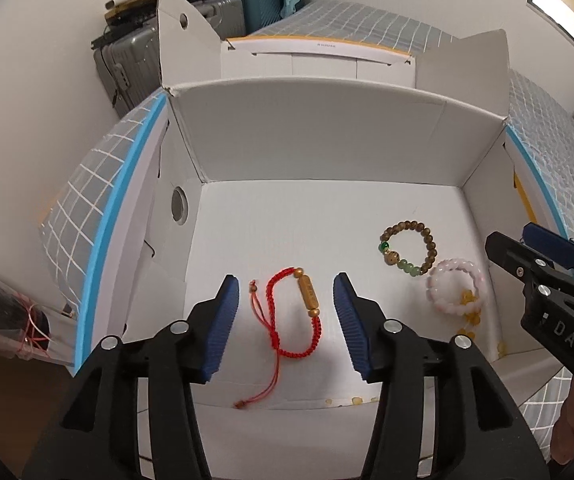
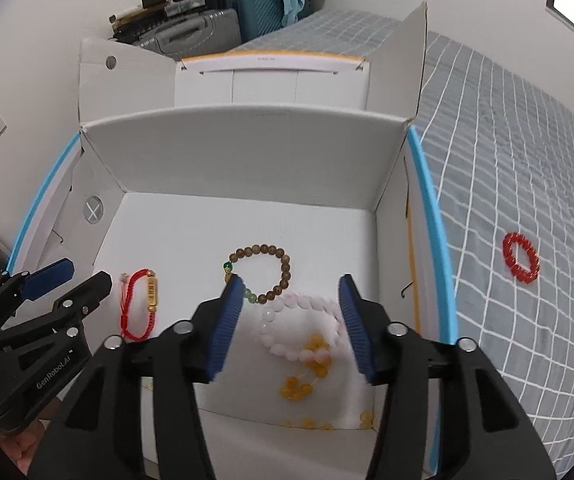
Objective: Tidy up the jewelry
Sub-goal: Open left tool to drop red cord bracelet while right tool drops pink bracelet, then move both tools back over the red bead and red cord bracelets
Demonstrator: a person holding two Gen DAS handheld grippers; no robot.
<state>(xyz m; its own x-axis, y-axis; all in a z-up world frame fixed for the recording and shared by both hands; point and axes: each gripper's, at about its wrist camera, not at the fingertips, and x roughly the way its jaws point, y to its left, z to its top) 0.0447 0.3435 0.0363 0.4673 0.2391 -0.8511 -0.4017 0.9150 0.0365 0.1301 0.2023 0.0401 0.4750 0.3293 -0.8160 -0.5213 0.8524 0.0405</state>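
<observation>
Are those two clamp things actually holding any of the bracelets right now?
No. Both the left gripper and right gripper have open jaws with nothing between them; the red cord bracelet and pink bead bracelet lie loose in the box.

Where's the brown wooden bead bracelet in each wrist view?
Left wrist: brown wooden bead bracelet lies right of centre on the white box floor, above the pink bead bracelet.
Right wrist: near centre, partly behind a gripper finger.
Shared landmark: the red cord bracelet, to its left in both.
</observation>
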